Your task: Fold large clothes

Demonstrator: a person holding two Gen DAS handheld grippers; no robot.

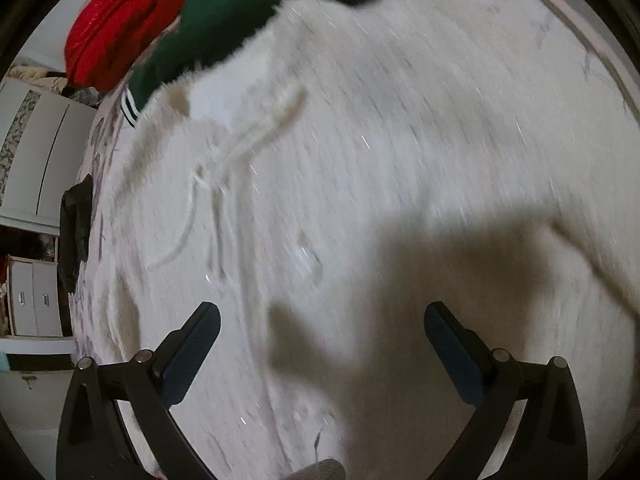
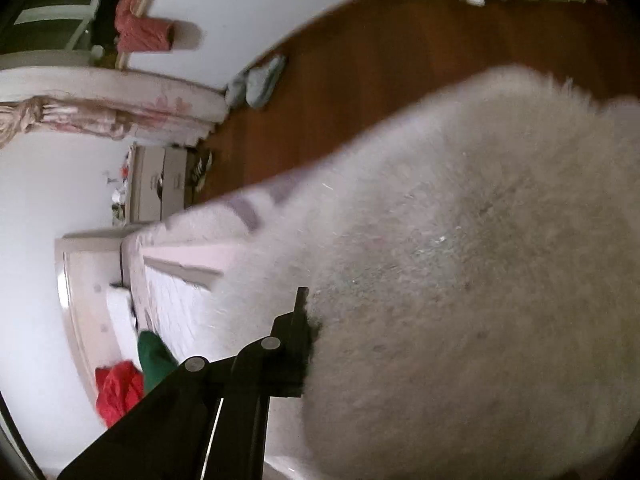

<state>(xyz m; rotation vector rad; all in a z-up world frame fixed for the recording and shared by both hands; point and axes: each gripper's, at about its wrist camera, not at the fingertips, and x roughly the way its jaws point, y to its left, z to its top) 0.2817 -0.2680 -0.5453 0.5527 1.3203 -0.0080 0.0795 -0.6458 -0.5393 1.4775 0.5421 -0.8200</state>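
Note:
A large white fluffy garment (image 1: 400, 140) lies spread over the bed and fills most of the left wrist view. Its drawstrings (image 1: 224, 184) trail at the left. My left gripper (image 1: 322, 312) hovers over it, jaws wide open, nothing between them. In the right wrist view the same fluffy garment (image 2: 460, 260) hangs in a lifted bunch close to the camera. My right gripper (image 2: 310, 312) is shut on its edge. Only one dark finger (image 2: 300, 320) shows; the fabric hides the other.
A green garment (image 1: 248, 12) and a red one (image 1: 120, 28) lie at the bed's far end, overlapped by the white one. A dark item (image 1: 76, 220) sits at the bed's left edge by white cabinets (image 1: 36, 160). Wooden floor (image 2: 380, 60) with a teal cloth (image 2: 260, 80) lies beyond.

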